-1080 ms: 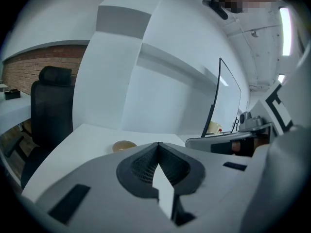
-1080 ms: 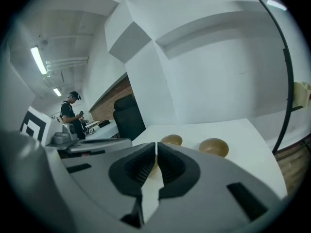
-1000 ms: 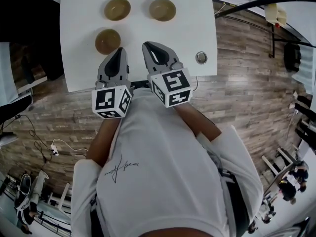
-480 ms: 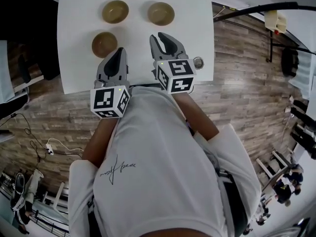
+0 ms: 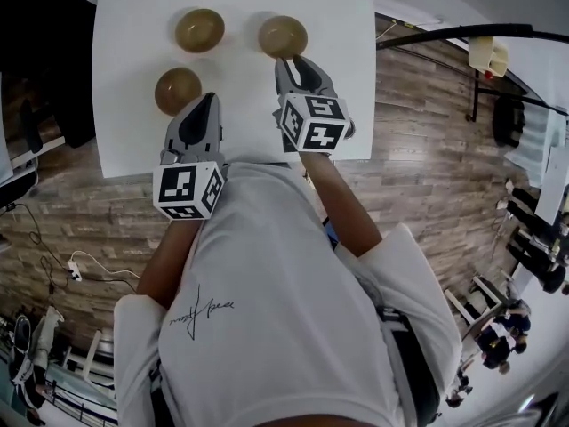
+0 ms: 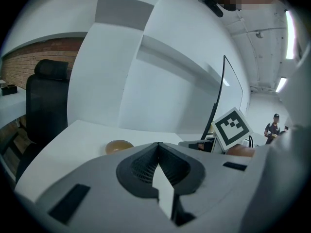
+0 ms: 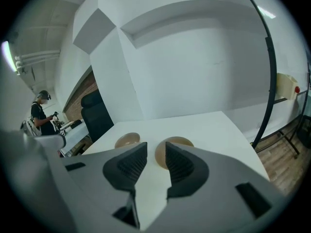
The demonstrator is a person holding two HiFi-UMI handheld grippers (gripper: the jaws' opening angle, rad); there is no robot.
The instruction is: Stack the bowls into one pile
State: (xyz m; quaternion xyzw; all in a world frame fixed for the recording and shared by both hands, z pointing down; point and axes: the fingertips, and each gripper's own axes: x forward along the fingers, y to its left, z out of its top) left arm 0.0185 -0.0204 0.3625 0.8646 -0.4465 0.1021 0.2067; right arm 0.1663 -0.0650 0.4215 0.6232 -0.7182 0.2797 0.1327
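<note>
On the white counter [image 5: 133, 132], upper frame, sat the left bowl [image 5: 199, 29], the middle bowl [image 5: 283, 36] and the lower bowl [image 5: 178, 90], apart. The fingers of the right gripper [image 5: 298, 68] were opening, empty, just below the middle bowl — those of the left gripper [image 5: 209, 103] stayed out of it, pressed together.

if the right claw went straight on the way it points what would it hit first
Probably the far right bowl, just ahead of the right claw; its jaws are opening with nothing between them yet. Depth is unclear.
</note>
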